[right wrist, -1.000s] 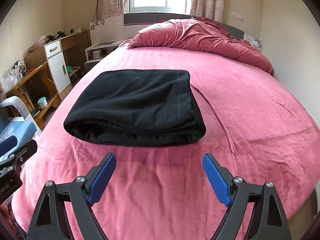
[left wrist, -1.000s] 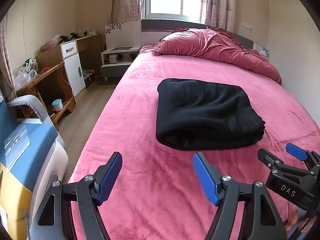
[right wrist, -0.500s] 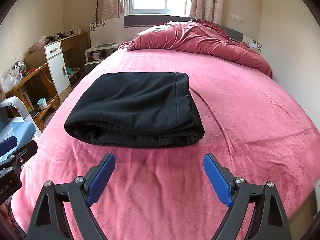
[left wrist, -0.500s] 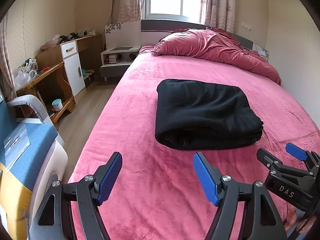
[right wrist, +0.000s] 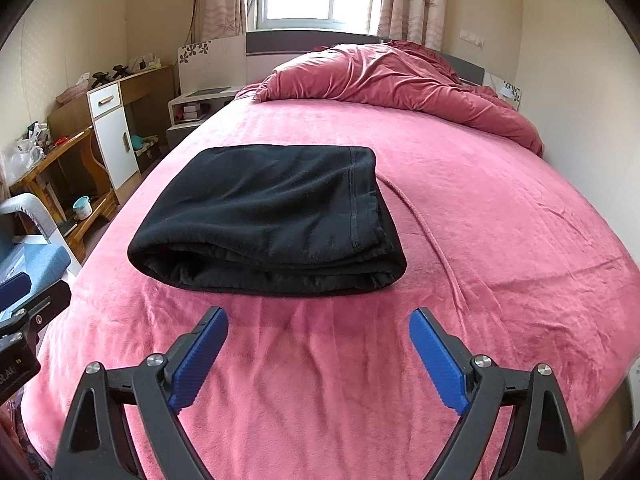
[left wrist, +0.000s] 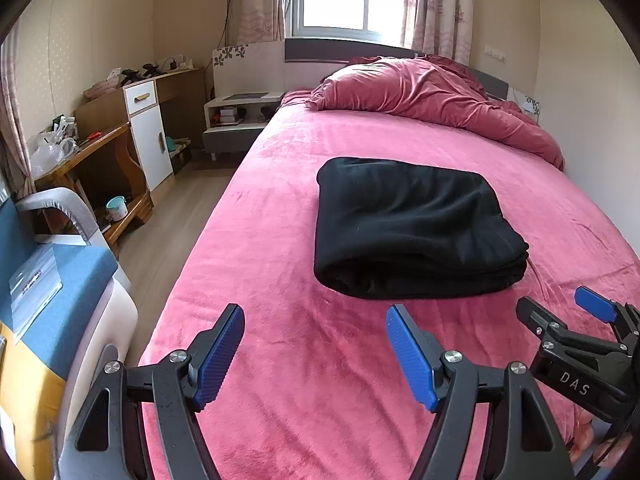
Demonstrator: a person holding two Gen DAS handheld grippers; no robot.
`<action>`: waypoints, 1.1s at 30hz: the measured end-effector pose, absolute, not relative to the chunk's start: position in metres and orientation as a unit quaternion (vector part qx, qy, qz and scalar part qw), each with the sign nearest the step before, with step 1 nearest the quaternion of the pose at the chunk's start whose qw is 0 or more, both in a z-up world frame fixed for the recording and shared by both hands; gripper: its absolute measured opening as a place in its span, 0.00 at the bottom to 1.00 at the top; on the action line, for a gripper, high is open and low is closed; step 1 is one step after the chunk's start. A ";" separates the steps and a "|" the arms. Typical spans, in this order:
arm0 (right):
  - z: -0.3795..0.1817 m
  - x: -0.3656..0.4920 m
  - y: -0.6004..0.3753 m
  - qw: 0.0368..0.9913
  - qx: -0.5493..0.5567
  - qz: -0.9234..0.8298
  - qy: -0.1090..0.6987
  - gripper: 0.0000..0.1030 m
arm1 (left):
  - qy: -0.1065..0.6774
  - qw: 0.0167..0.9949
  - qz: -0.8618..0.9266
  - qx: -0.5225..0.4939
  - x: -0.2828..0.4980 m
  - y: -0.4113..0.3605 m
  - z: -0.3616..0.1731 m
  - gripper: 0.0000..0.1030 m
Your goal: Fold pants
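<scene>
Left claw [left wrist: 316, 354] spread, empty | right claw [right wrist: 318, 356] spread, empty | folded black pants [right wrist: 268, 216] on bed [right wrist: 480, 208], just ahead

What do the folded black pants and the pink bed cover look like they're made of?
Folded black pants: seemingly thick fleece or sweat knit, matte, fuzzy, with soft, bulky fold edges. Pink bed cover: probably plush velvety fleece, with a slight sheen and brush marks in the nap.
</scene>
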State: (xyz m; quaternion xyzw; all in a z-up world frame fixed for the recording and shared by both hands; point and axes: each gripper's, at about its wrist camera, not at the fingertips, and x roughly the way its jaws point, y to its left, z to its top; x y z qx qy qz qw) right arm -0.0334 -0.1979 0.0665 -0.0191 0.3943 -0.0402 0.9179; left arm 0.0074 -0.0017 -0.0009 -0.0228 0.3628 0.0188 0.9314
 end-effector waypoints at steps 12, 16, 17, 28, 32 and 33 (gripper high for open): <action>0.066 -0.035 -0.196 0.917 -0.021 -0.041 0.396 0.90 | 0.369 0.929 0.019 -0.025 0.007 -0.001 -0.003 0.73; 0.066 -0.037 -0.194 0.916 -0.020 -0.043 0.397 0.90 | 0.373 0.927 0.016 -0.028 0.007 -0.001 -0.006 0.73; 0.066 -0.037 -0.194 0.917 -0.019 -0.043 0.397 0.90 | 0.374 0.927 0.016 -0.028 0.007 -0.002 -0.006 0.73; 0.058 -0.036 -0.197 0.913 -0.018 -0.047 0.404 0.90 | 0.371 0.928 0.014 -0.031 0.006 -0.001 -0.009 0.72; 0.054 -0.035 -0.200 0.911 -0.015 -0.048 0.409 0.90 | 0.372 0.928 0.011 -0.032 0.006 -0.002 -0.012 0.69; 0.052 -0.035 -0.201 0.910 -0.013 -0.049 0.411 0.91 | 0.377 0.926 0.011 -0.032 0.007 -0.002 -0.014 0.69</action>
